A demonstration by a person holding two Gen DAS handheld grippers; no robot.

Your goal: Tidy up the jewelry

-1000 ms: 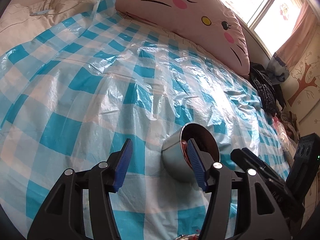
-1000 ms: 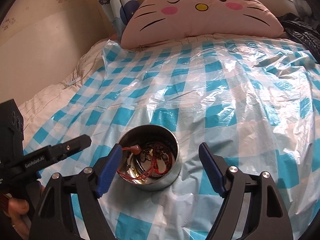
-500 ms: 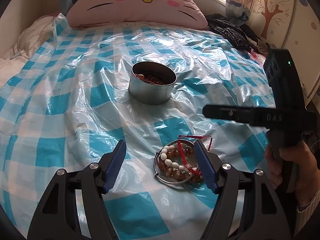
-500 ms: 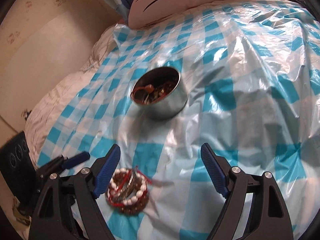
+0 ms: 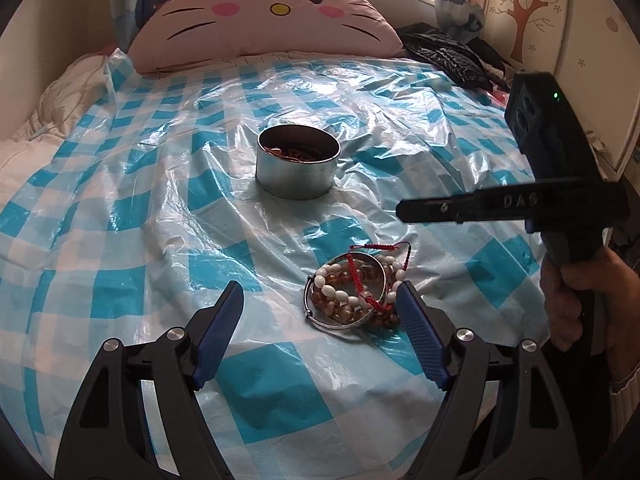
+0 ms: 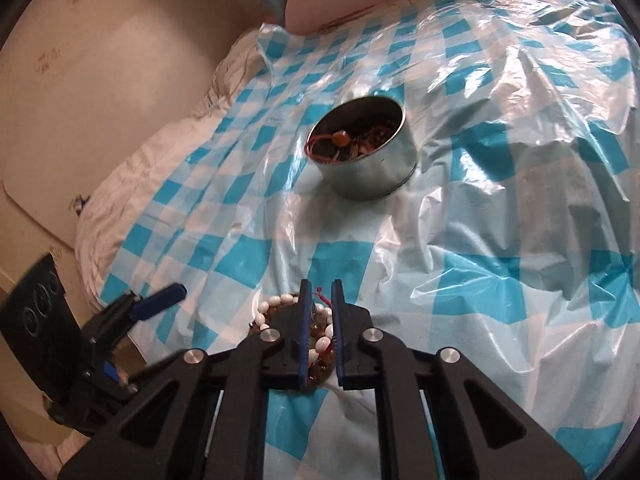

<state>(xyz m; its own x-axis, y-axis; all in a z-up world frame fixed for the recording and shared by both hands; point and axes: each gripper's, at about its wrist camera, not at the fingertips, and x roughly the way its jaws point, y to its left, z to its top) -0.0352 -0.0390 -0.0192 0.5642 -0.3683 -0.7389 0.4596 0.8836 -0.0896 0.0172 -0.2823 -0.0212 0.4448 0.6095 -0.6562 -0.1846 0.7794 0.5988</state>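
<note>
From the left wrist view, the left gripper (image 5: 320, 312) is hovering low over a bed covered with a blue-and-white checked plastic sheet (image 5: 132, 208). Its jaws are opening, with bare sheet between the blue pads. A heap of bracelets (image 5: 352, 292), white beads, brown beads, a red cord and a silver bangle, is lying on the sheet just inside the right-hand pad, possibly touching it. Farther up the bed a round metal tin (image 5: 298, 168) is standing upright with more jewelry inside. A pink cat-face pillow (image 5: 264, 16) is leaning at the head of the bed, and dark clothing (image 5: 444, 56) is piled beside it. At the right edge a hand (image 5: 576, 296) is gripping the handle of the right gripper, which is seen side-on above the sheet.

From the right wrist view, the right gripper (image 6: 320, 292) is pointing down over the same heap, its jaws drawn nearly together. Beads and red cord are showing in the narrow gap, though whether the pads are actually pinching them is hard to tell. The tin is sitting well beyond, apart from the heap. The left gripper is visible at the lower left, blurred.
</note>
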